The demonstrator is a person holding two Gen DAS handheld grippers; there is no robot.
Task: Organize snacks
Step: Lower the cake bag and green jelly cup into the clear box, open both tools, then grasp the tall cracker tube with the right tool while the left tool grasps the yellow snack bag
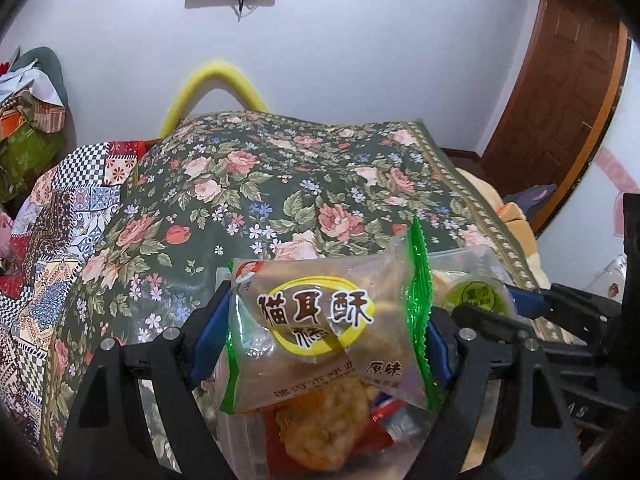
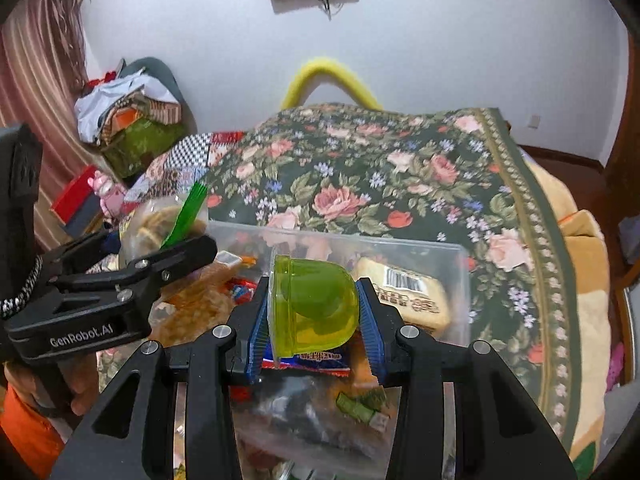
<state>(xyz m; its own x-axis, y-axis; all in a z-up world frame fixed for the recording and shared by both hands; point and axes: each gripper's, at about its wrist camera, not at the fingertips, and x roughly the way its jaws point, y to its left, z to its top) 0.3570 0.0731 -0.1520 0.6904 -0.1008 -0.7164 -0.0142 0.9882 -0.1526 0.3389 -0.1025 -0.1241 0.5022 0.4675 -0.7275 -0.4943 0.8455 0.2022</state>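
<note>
In the left wrist view, the left tongs [image 1: 320, 340] grip a clear, green-edged packet [image 1: 320, 332] printed "猫耳酥" above the clear plastic bin [image 1: 240, 432]. In the right wrist view, the right tongs [image 2: 314, 316] clamp a smooth green jelly cup [image 2: 314, 306] over the bin [image 2: 460, 280]; the other tongs read "GenRobot.AI".

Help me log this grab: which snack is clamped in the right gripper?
The green jelly cup, a rigid translucent dome between the right gripper pads; the left gripper holds a flat green-edged packet.
</note>
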